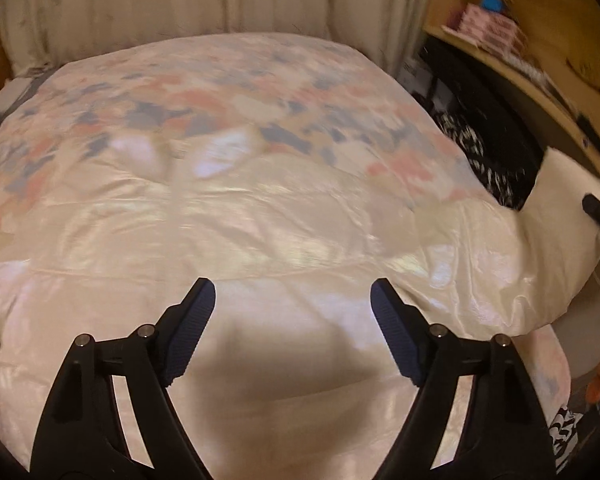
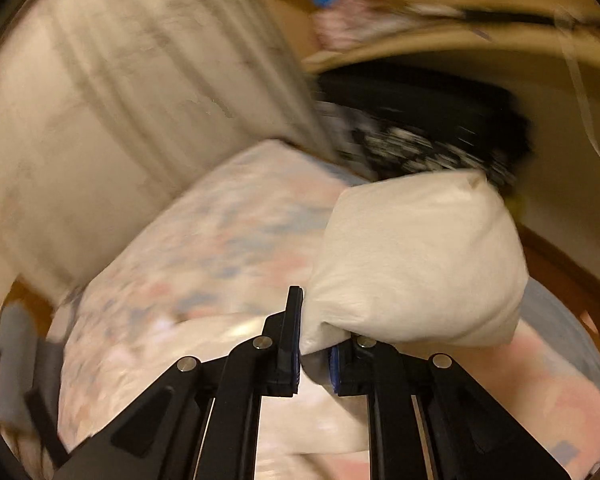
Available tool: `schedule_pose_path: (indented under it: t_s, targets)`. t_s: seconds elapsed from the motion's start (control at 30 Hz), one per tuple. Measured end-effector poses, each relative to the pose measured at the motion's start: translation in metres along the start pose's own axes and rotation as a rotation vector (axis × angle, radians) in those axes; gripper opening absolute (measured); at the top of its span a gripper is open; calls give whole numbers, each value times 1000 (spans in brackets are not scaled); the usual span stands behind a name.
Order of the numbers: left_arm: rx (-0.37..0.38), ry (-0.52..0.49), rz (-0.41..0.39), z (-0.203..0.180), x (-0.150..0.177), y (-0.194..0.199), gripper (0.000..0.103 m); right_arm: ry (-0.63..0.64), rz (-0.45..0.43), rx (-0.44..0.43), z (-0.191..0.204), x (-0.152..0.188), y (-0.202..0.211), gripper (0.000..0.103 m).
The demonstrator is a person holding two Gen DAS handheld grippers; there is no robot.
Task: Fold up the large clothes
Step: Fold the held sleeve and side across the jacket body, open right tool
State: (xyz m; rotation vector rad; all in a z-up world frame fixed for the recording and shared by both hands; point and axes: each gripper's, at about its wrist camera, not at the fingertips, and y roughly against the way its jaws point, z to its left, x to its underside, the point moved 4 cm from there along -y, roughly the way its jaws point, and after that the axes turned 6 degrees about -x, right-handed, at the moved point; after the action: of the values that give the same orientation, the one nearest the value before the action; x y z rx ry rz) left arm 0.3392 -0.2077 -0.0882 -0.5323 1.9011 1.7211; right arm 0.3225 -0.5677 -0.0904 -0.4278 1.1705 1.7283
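A large satiny cream quilt (image 1: 260, 208), printed with blurred pink and blue patches across its far half, lies spread over the bed, its plain near half folded toward the camera. The left hand-held gripper (image 1: 292, 300) hovers just above that near fold, jaws wide apart and gripping nothing. To the right, the right hand-held gripper (image 2: 316, 344) is clamped on a corner of a white stuffed pillow (image 2: 420, 260), lifted above the quilt's right side. Pale curtains (image 1: 220, 0) hang behind the bed, with a wooden shelf (image 1: 540, 40) and a dark patterned bundle (image 1: 480, 140) at far right.
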Motion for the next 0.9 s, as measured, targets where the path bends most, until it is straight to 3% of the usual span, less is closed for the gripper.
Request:
schedule_pose_path:
  t_s: [0.13,0.27,0.4,0.53,0.63,0.73,0.8,0.9]
  targets:
    - [-12,79,-26,59,-2,25,78,148,52,-114,98,18,-20,11]
    - [-14,124,-25,110,11,33,78,282,134,-138,164,61,-54,11]
    - [-20,148,-5,145,32,27,78,415,250,-118,203,135,-84,11]
    - [4,160,31,161,51,15,78,523,400,-87,216,198,-110,14]
    - [42,178,53,166,59,7,79,567,491,-77,216,224,-117,26]
    - [110,216,66,170,62,4,79,601,482,-91,218,229,-105,45]
    - [148,239,68,170,58,2,79,598,463,-118,218,231,-89,71]
    - [204,259,68,171,56,4,79,609,427,-141,222,229,-56,81]
